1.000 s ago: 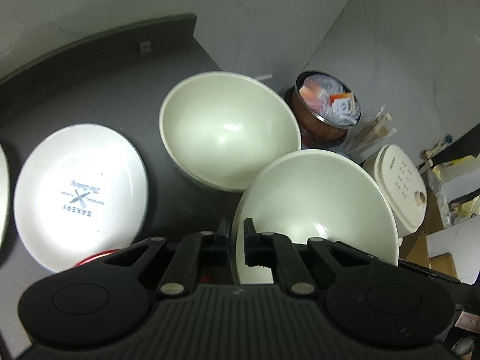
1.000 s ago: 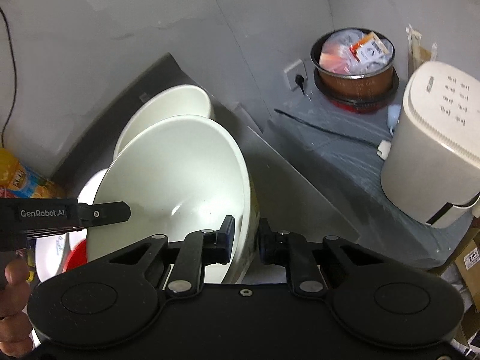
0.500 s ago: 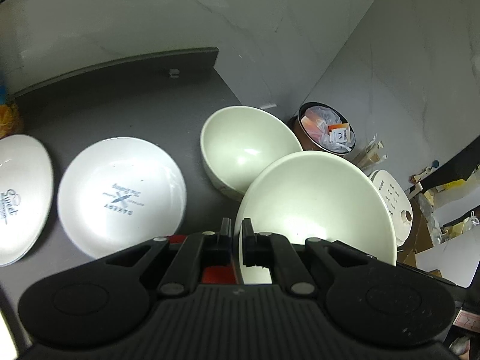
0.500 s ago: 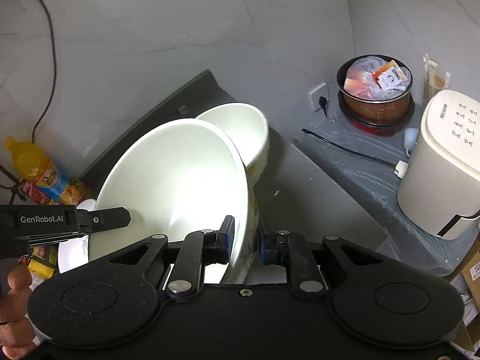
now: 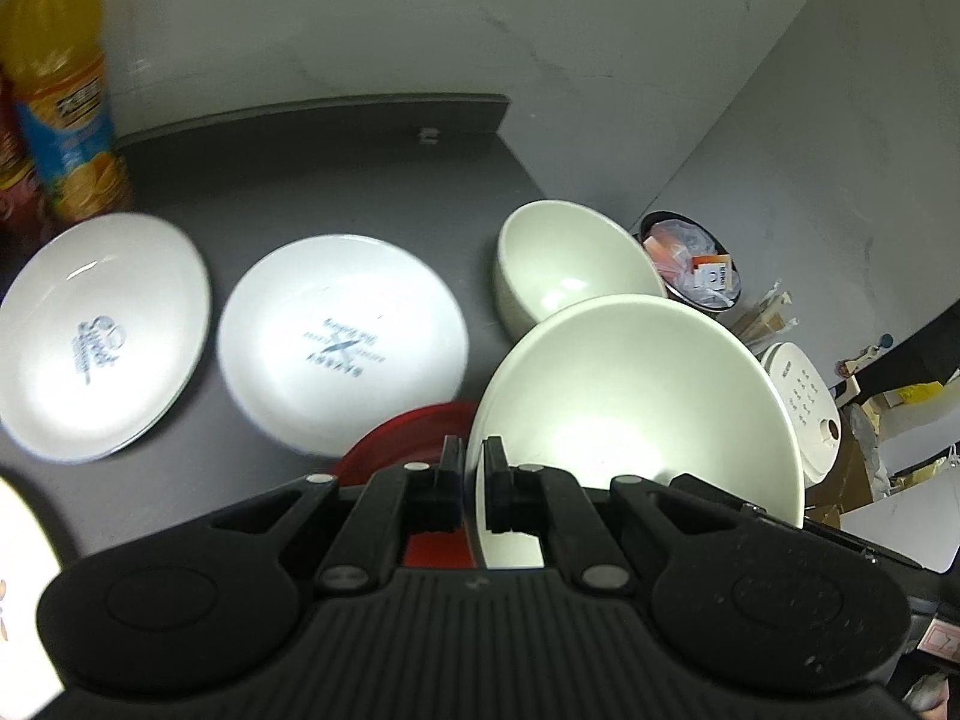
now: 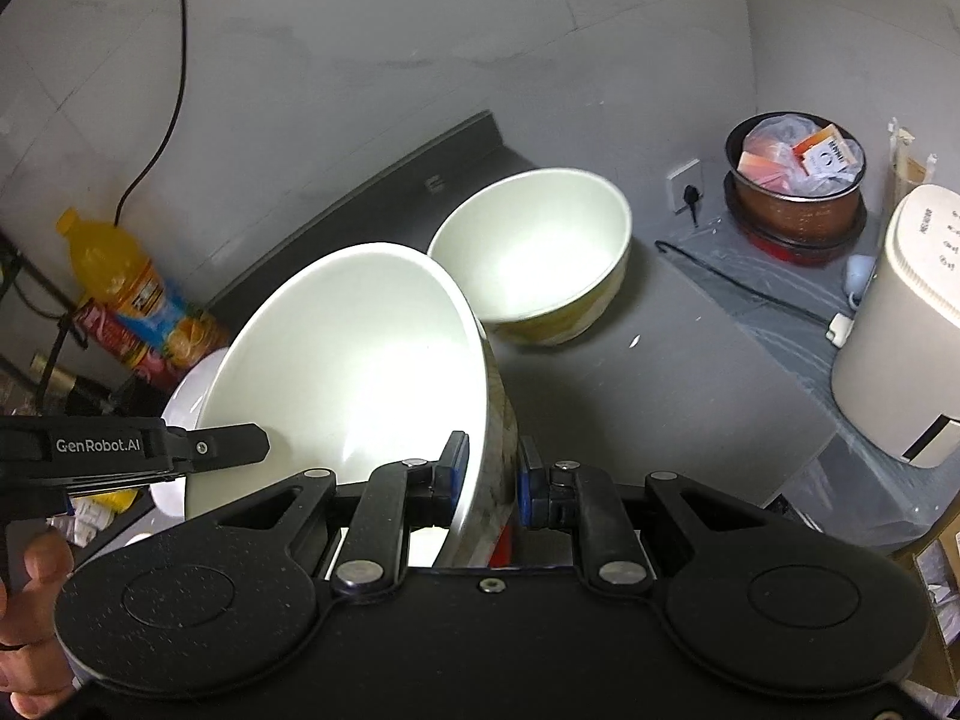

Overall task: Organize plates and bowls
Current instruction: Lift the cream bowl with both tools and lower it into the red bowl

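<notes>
Pinching bowl (image 6: pixel 348 360) rim btwn fingers (image 6: pixel 451 468) (both grippers).

The clearest lettering is "GenRobot.AI", white on the black side of the left gripper (image 6: pixel 135 447), seen from the right wrist camera. On the desk, the middle plate (image 5: pixel 342 342) carries dark print with a crossed emblem, upside down from here and too blurred to spell out. The plate to its left (image 5: pixel 102 336) has a script logo that cannot be made out. The orange drink bottle (image 5: pixel 63 84) has a blue label, its print unreadable. The white appliance (image 6: pixel 918 324) bears small dark markings, too small to read.
</notes>
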Demonstrator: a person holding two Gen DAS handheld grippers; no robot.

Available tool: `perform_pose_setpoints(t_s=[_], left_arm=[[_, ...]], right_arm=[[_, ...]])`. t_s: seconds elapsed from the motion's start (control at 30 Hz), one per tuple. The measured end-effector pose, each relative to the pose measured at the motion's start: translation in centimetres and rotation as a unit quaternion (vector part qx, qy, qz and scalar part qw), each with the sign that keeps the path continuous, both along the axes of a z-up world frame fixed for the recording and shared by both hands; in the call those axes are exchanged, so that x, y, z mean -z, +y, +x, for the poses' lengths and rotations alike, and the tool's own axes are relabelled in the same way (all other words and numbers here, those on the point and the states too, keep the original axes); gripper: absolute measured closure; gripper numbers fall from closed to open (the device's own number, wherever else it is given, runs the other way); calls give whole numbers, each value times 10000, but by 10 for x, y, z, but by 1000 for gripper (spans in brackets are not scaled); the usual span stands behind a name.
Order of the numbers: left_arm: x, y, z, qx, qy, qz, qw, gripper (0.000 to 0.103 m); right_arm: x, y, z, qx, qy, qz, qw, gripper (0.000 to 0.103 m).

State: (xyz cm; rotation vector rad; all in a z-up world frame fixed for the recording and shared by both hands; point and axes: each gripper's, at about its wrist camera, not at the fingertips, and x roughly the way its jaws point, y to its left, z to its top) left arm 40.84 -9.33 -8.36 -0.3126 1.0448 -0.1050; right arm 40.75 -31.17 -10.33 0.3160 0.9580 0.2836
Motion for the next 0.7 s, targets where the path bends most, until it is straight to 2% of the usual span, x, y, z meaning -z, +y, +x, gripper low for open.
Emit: perform_pose_setpoints(t_s=[0.7], left_arm=[[37,54,-35,-585,560,-231,9964,98]], right_arm=[[18,52,-14,-618,480,-243,9966,84]])
